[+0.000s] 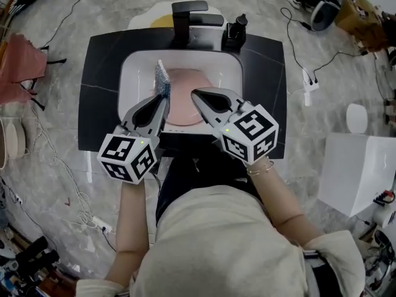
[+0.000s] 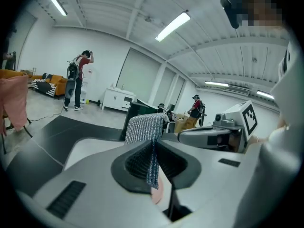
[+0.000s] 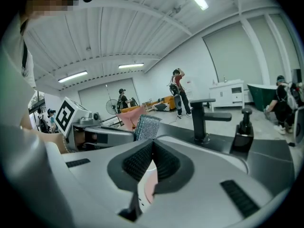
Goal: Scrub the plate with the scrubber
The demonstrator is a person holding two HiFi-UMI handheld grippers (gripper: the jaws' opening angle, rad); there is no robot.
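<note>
Head view: the plate [image 1: 185, 84] is only partly on show, its near rim lost under the left gripper [image 1: 163, 99] and the right gripper [image 1: 194, 93]. In both gripper views it's just a pink sliver behind the jaws. The scrubber [image 1: 162, 78] has its lower end buried between the left jaws. Right tips touching the plate? Can't tell.

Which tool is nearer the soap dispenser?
Right. The right tool, gripping the plate, is front-left of the soap dispenser; the left tool, holding the scrubber, is farther left.
</note>
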